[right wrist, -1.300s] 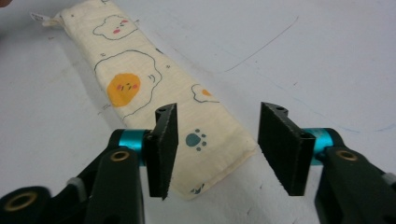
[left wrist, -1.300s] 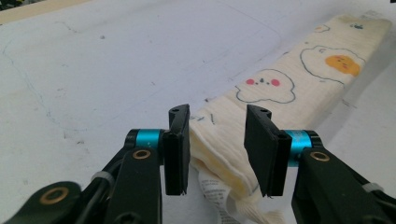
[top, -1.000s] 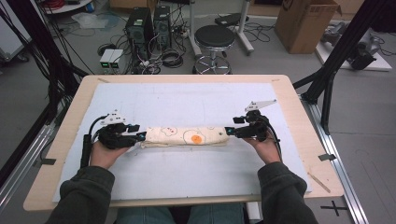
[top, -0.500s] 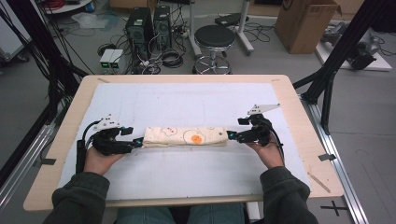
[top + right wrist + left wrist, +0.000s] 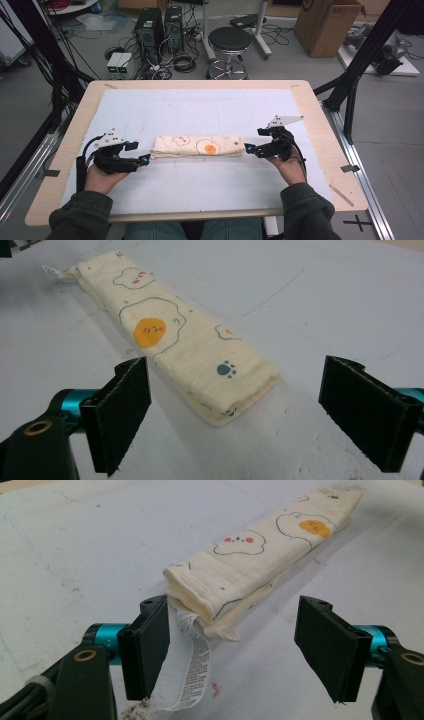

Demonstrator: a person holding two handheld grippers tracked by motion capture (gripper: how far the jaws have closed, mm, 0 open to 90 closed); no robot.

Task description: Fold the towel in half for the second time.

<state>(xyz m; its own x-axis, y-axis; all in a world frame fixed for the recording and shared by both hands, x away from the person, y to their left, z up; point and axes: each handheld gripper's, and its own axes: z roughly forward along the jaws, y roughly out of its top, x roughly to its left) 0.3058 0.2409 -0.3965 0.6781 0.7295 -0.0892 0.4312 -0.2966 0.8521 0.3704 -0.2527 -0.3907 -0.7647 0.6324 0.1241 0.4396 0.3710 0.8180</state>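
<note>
A cream cloth [image 5: 198,147] printed with a fried egg and bears lies folded into a long strip on the white sheet [image 5: 200,107]. My left gripper [image 5: 145,159] sits at its left end, open. In the left gripper view the left gripper [image 5: 240,650] has the cloth [image 5: 260,560] end just ahead of its jaws, and the white care label [image 5: 192,670] hangs by one pad. My right gripper [image 5: 250,149] is open at the right end; in its own view the right gripper [image 5: 245,412] faces the cloth [image 5: 180,340]. Both pairs of jaws have just been opening, pressing on nothing.
The sheet covers most of the wooden table [image 5: 320,130]. Beyond the far edge, on the floor, stand a round stool [image 5: 229,39], computer cases [image 5: 152,27] with cables, and a cardboard box [image 5: 327,25]. Black frame poles [image 5: 360,65] rise at both sides.
Both grippers have let go of the cloth's ends and their jaws stand wider. The left hand has drawn back to the left, off the cloth. The cloth lies still.
</note>
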